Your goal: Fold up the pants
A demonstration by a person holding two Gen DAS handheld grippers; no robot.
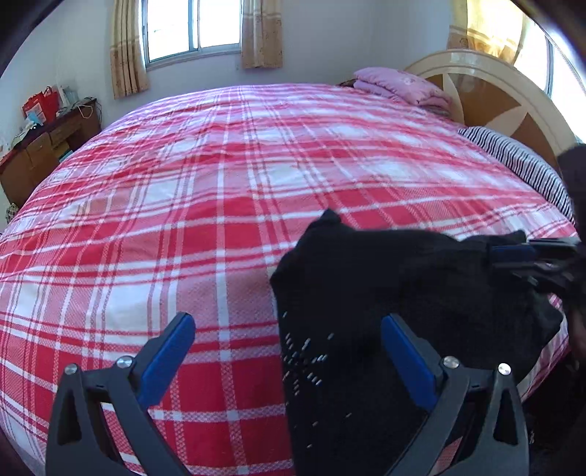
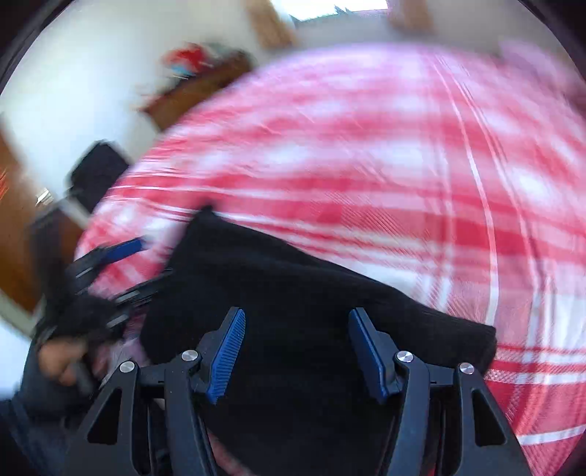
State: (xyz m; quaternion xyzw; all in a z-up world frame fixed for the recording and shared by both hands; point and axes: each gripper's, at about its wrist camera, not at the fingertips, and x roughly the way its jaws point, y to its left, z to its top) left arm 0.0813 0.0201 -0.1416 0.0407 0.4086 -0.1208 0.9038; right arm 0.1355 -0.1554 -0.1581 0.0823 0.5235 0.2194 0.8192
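Black pants point(image 1: 384, 293) lie bunched on the near right part of a red and white plaid bedspread point(image 1: 219, 183). My left gripper point(image 1: 289, 322) is open, its blue pads wide apart, the right pad over the pants' edge. In the blurred right wrist view the pants point(image 2: 293, 285) lie under my right gripper point(image 2: 296, 329), which is open with nothing between its pads. The right gripper also shows in the left wrist view point(image 1: 527, 256), at the pants' far right end. The left gripper shows in the right wrist view point(image 2: 121, 263), beside the pants' left end.
A folded pink quilt point(image 1: 403, 86) and a striped pillow point(image 1: 520, 161) lie by the round headboard point(image 1: 494, 99) at the far right. A wooden desk point(image 1: 47, 142) with red bags stands at the left wall. A curtained window point(image 1: 194, 29) is behind the bed.
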